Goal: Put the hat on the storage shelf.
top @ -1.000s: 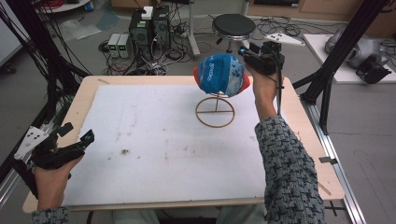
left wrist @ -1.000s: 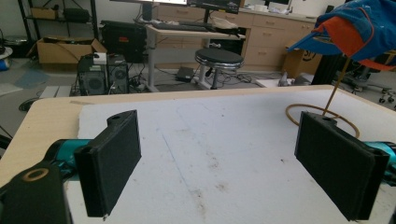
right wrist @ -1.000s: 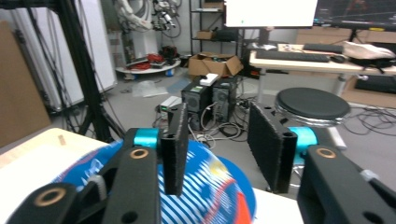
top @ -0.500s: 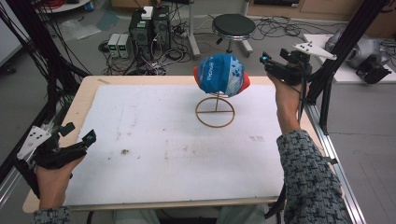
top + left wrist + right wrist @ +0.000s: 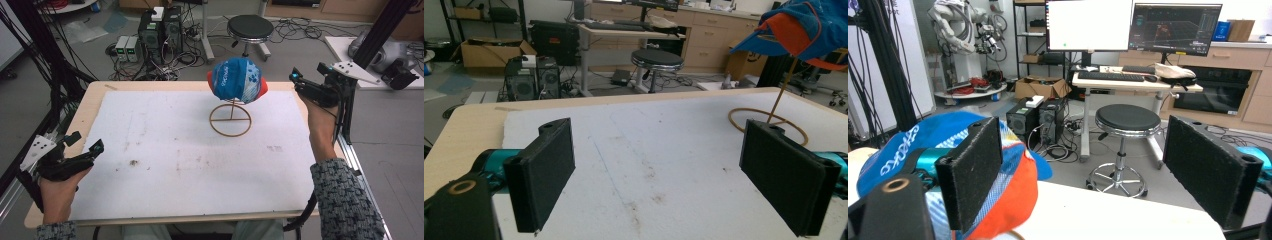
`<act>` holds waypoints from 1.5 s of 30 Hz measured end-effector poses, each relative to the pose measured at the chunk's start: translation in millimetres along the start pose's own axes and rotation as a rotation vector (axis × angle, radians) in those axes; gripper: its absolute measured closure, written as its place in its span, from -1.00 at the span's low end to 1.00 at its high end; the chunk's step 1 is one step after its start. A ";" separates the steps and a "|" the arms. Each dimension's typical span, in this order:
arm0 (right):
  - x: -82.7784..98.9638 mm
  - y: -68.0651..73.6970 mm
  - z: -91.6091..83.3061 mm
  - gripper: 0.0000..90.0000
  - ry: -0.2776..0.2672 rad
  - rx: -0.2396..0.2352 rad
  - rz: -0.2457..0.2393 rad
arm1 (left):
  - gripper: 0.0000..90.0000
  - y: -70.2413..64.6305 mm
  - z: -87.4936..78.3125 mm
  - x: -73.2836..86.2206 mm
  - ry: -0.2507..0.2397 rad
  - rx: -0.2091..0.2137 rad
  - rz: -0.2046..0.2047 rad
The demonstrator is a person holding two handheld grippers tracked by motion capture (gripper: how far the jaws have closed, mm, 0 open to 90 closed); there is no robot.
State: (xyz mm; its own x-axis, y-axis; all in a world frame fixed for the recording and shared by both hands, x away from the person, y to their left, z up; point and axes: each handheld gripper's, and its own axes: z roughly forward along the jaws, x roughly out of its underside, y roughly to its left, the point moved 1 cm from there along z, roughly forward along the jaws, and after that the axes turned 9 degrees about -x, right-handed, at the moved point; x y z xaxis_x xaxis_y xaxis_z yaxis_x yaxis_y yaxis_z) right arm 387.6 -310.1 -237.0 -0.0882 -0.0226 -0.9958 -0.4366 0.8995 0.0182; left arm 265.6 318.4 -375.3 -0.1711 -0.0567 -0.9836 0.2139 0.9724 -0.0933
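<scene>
- My right claw [image 5: 296,81] has just been opening, nothing between its jaws, at three o'clock of the blue-orange cap [image 5: 238,80] on its wire stand [image 5: 230,119].
- My left claw [image 5: 85,148] rests apart on the desk [image 5: 165,150] at eight o'clock.

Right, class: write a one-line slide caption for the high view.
Blue cap on wire stand; right gripper open beside it, left gripper resting.

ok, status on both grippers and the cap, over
Right gripper fingers just opened, nothing between, right of the blue-and-orange cap. Cap sits on thin wire stand. Left gripper open, near table's left edge. Nothing in the way.
</scene>
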 end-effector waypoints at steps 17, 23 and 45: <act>47.1 7.9 -35.2 -0.72 -0.039 -0.040 0.018 | -0.67 -2.8 2.2 1.2 0.006 0.004 0.006; 69.5 7.8 -40.8 -0.72 -0.036 -0.044 0.022 | -0.67 -2.4 3.0 2.6 0.012 0.002 0.005; 155.8 36.7 -50.0 -0.73 0.047 -0.109 0.027 | -0.67 -2.8 5.6 8.2 0.025 0.000 0.016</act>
State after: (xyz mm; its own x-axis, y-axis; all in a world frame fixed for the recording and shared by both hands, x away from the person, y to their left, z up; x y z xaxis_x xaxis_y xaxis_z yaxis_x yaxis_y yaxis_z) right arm 313.1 -302.4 -387.0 -0.1424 -0.0215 -0.9896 -0.5282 0.8472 0.0576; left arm 268.9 313.9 -384.0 -0.1916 -0.0352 -0.9808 0.2165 0.9732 -0.0772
